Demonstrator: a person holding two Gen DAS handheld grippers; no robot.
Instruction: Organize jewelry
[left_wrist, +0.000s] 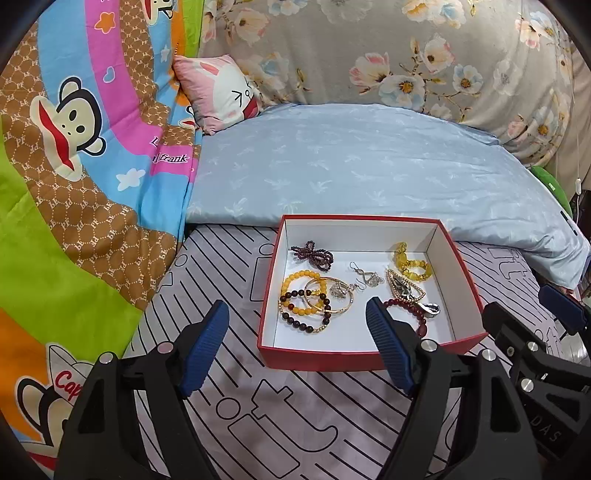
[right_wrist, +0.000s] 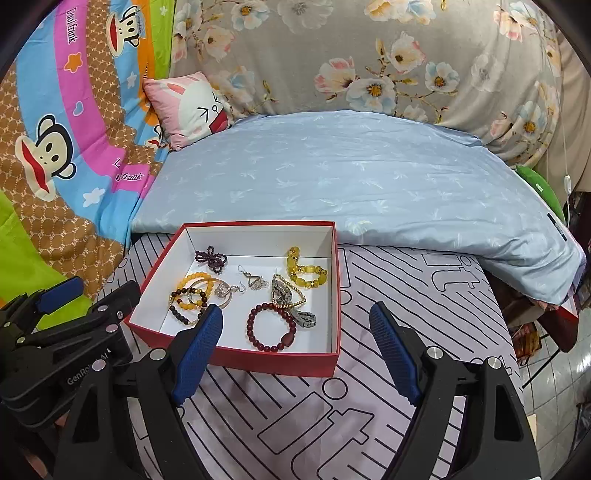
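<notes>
Ahead, jewelry box (left_wrist: 369, 354), beyond left claw (left_wrist: 297, 332)

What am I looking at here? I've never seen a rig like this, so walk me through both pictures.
No robot here: a person holds a two-finger gripper in each hand, each with a camera looking forward along its blue-padded fingers. One picture is from the left gripper, the other from the right gripper. Each also catches the other gripper at its edge. Both are open and hold nothing.

Ahead, on a striped sheet on a bed, sits a red box with a white inside. In it lie loose pieces: a dark red bead bracelet, yellow bead bracelets, a purple beaded piece, silver earrings and a gold bangle.
</notes>
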